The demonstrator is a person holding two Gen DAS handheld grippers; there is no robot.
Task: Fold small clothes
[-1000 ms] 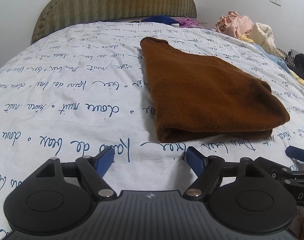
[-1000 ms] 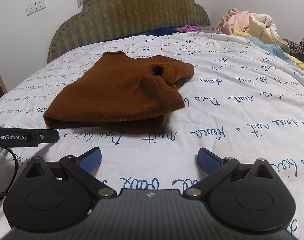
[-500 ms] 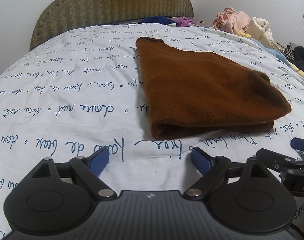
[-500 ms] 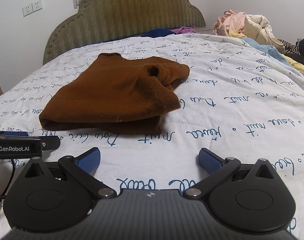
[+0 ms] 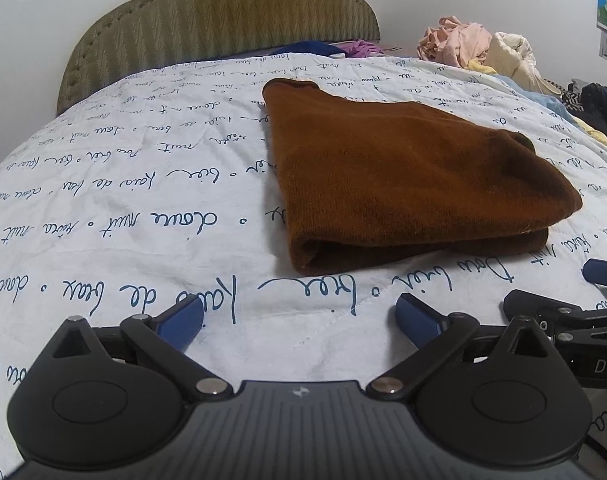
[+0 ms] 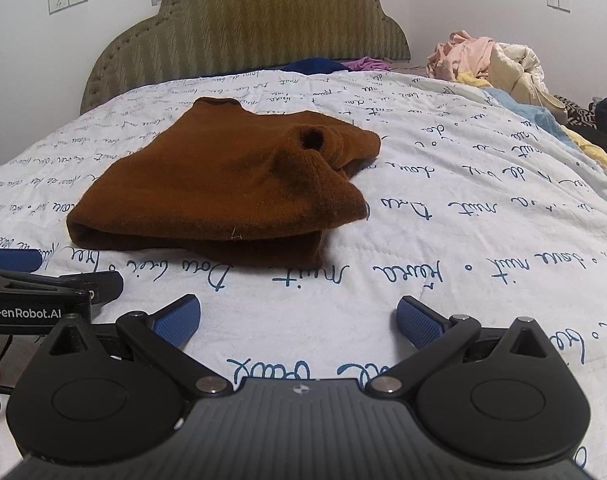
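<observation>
A brown knit sweater (image 5: 403, 176) lies folded on the bed, its folded edge toward me; it also shows in the right wrist view (image 6: 227, 188), with a sleeve opening on top at the right. My left gripper (image 5: 299, 318) is open and empty, just short of the sweater's near left corner. My right gripper (image 6: 297, 318) is open and empty, short of the sweater's near right corner. Each gripper shows at the edge of the other's view.
The bed has a white quilt with blue script (image 5: 123, 208) and an olive padded headboard (image 6: 247, 28). A pile of pink and cream clothes (image 6: 491, 64) lies at the far right. Blue and purple garments (image 5: 335, 46) lie by the headboard.
Both grippers have drawn back and risen slightly from the sweater, and the views have tilted up. Both stay open and empty. The sweater has not moved.
</observation>
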